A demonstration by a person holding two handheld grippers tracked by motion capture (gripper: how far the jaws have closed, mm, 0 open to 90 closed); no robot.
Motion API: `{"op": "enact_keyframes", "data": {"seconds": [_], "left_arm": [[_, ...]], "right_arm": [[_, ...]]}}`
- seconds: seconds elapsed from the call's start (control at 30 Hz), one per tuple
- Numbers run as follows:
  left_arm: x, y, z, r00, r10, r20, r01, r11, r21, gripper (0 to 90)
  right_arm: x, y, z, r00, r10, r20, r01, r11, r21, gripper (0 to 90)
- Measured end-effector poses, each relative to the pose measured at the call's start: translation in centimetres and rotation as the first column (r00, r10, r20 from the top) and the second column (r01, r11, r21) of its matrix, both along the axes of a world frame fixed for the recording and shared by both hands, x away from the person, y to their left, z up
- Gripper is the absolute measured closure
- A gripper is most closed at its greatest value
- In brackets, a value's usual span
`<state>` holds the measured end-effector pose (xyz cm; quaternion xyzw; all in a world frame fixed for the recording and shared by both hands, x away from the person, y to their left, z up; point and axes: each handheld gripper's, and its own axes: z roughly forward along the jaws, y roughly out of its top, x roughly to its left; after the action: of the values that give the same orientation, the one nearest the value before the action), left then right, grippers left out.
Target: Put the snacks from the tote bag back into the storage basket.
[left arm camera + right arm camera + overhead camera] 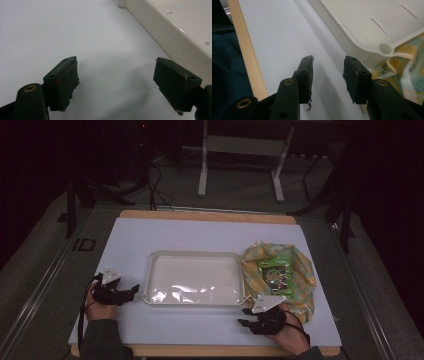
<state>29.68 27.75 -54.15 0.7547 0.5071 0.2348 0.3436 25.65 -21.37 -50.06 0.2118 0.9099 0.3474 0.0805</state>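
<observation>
An empty cream plastic tray (155,260) lies in the middle of the white table mat (200,235). A yellow patterned bag (300,270) lies open at the tray's right end, with a green packet (273,272) on top of it. My left gripper (131,290) rests on the mat just left of the tray, open, with nothing between its jaws (116,82); the tray wall (170,32) runs along its right side. My right gripper (245,316) sits near the front edge, below the tray's front right corner (385,48), open with bare mat between the jaws (328,71).
The table's wooden front edge (247,55) runs close beside my right gripper, with a dark sleeve (224,75) beyond it. White stand legs (202,175) and cables (155,185) are on the floor behind the table.
</observation>
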Motion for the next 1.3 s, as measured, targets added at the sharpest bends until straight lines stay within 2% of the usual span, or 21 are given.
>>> {"op": "enact_keyframes", "data": {"seconds": [0.3,0.5,0.9,1.3], "left_arm": [[0.0,0.0,0.0,1.0,-0.001,0.0,0.001,1.0,0.0,20.3],[0.0,0.0,0.0,1.0,-0.001,0.0,0.001,1.0,0.0,20.3],[0.0,0.0,0.0,1.0,0.001,-0.001,-0.001,1.0,-0.003,20.3],[0.0,0.0,0.0,1.0,0.001,-0.001,-0.001,1.0,-0.003,20.3]], "right_arm": [[0.5,-1.1,1.5,0.9993,-0.033,-0.018,0.034,0.999,0.033,64.0],[0.8,-1.4,1.9,0.9986,-0.046,-0.025,0.047,0.998,0.038,66.6],[1.9,-1.7,2.9,0.9984,-0.051,-0.027,0.051,0.998,0.023,69.4],[3.7,-2.1,4.3,0.9996,-0.027,-0.008,0.027,1.0,0.0,68.7]]}}
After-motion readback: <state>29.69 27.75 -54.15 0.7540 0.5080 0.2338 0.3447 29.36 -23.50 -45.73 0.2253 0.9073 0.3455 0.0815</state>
